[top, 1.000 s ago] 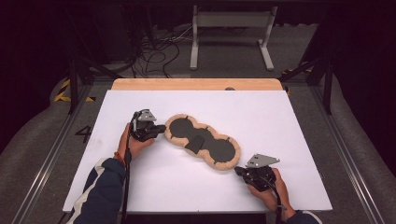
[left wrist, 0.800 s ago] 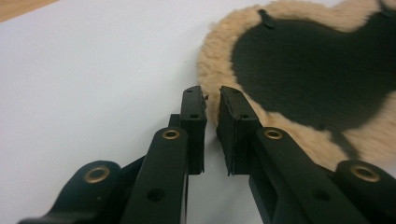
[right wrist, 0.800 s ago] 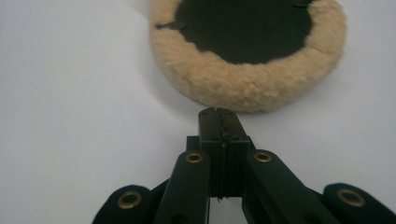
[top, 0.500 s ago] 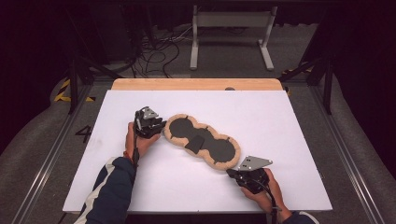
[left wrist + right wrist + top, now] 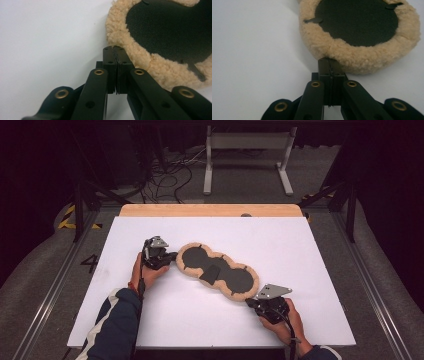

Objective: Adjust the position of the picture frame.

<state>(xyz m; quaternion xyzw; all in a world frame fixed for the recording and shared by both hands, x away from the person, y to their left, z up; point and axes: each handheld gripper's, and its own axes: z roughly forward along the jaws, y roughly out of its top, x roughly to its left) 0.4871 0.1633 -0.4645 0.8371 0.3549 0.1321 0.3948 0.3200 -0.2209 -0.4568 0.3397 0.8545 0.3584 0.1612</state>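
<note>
At opposite ends of the fleece pad [image 5: 217, 271], left gripper [image 5: 170, 256] and right gripper [image 5: 250, 302] pinch its rim.

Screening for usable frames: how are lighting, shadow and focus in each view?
High view: white table evenly lit, surroundings dark, slightly soft. Left gripper view: fingers blurred up close, fleece pad sharper. Right gripper view: soft shadow under the pad's rim, no glare.
</note>
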